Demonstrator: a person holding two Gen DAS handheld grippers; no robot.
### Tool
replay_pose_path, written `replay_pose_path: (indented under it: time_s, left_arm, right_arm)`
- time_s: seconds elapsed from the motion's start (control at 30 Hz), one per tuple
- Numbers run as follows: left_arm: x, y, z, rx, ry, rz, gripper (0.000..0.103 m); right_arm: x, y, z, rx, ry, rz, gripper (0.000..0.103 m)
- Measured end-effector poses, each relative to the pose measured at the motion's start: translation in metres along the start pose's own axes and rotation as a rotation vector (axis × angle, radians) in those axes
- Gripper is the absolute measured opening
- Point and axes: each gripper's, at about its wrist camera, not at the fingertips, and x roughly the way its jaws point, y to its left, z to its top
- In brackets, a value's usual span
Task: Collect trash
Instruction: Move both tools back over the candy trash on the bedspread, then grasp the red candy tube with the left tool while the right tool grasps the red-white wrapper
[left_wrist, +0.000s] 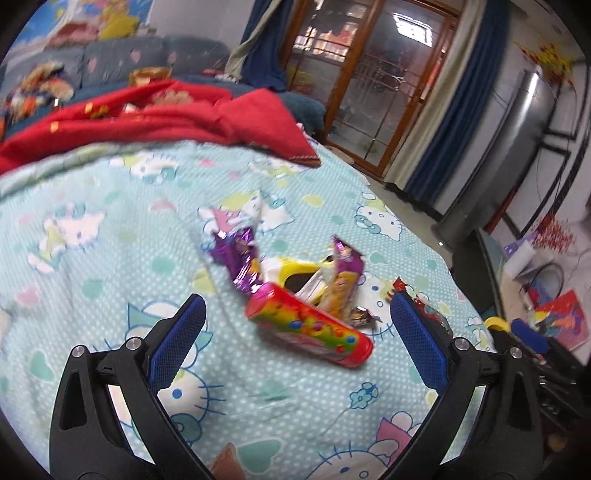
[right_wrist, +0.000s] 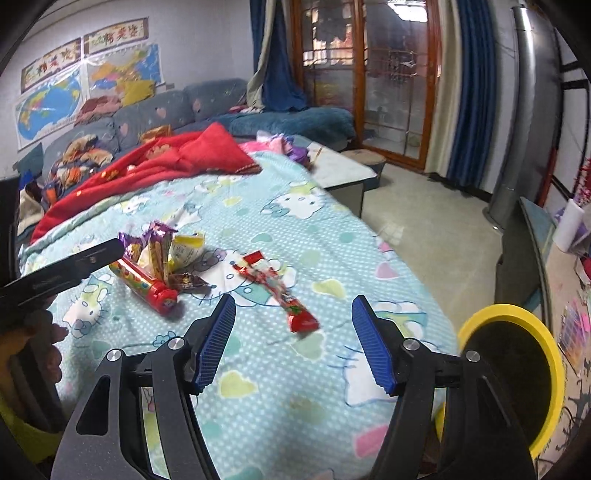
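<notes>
The left gripper (left_wrist: 297, 308) hangs over the bed with its blue pads spread wide and nothing between them. Just ahead of it lies a candy tube (left_wrist: 309, 329) with a red cap, its rainbow wrap dotted with coloured sweets; any lettering on it is too blurred to read. Behind the tube, touching it, sits a heap of crumpled wrappers (left_wrist: 314, 266), shiny purple foil and a yellow pack. The right gripper (right_wrist: 293, 308) is likewise spread and empty, and just beyond its tips a long red snack wrapper (right_wrist: 279, 291) lies flat on the pale blue cat-print quilt (right_wrist: 332, 229), apart from the heap. A yellow-rimmed bin (right_wrist: 511, 373) stands beside the bed at the right. On the far wall hang maps beneath two banners (right_wrist: 85, 50) of Chinese characters, too soft to make out.
</notes>
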Motion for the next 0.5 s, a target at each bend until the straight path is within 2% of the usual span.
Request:
replay_pose_path:
  time_s: [0.27, 0.33, 0.5]
  left_arm:
    - [0.019, 0.026, -0.006, -0.158, 0.065, -0.1, 0.091]
    - [0.022, 0.027, -0.006, -0.181, 0.073, -0.128, 0.084]
    - [0.032, 0.031, -0.005, -0.245, 0.1, -0.177, 0.078]
  right_arm:
    - [0.042, 0.007, 0.009, -0.021, 0.038, -0.012, 0.061]
    - [0.053, 0.007, 0.009, -0.02, 0.053, -0.015, 0.06]
    - [0.079, 0.006, 0.007, -0.02, 0.105, -0.002, 0.054]
